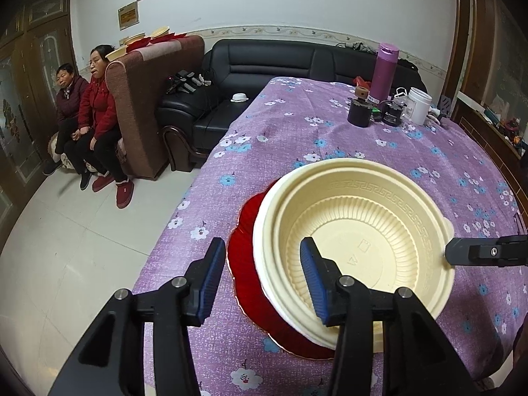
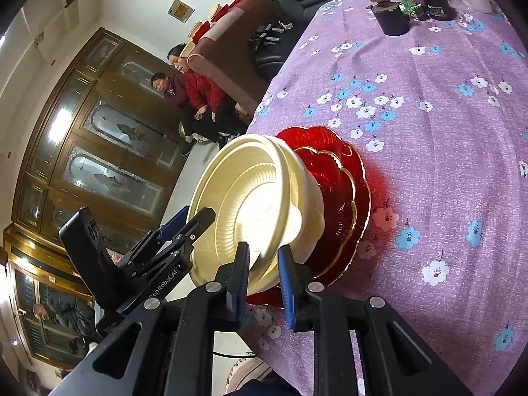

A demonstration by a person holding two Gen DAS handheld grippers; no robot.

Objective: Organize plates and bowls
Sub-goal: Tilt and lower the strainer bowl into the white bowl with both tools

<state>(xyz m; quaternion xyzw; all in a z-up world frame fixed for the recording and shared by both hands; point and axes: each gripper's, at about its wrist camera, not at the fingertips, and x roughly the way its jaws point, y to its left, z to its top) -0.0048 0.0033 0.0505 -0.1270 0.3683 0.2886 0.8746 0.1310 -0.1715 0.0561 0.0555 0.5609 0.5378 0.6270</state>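
Observation:
A stack of cream plastic bowls (image 1: 356,231) sits on red scalloped plates (image 1: 244,264) near the left edge of the table, which is covered in a purple flowered cloth (image 1: 330,125). My left gripper (image 1: 262,274) is open and straddles the near rim: one pad is inside the bowl, the other is outside above the red plates. My right gripper (image 2: 262,274) is shut on the opposite rim of the cream bowls (image 2: 250,198); its tip (image 1: 450,254) shows at the right in the left wrist view. In the right wrist view the red plates (image 2: 340,178) and the left gripper (image 2: 184,227) also show.
At the table's far end stand a purple flask (image 1: 384,69), a white jar (image 1: 417,105) and dark jars (image 1: 359,112). A black sofa (image 1: 264,66) and a brown armchair (image 1: 145,99) are beyond. Two people (image 1: 89,109) sit at the left; another person (image 2: 56,313) is nearby.

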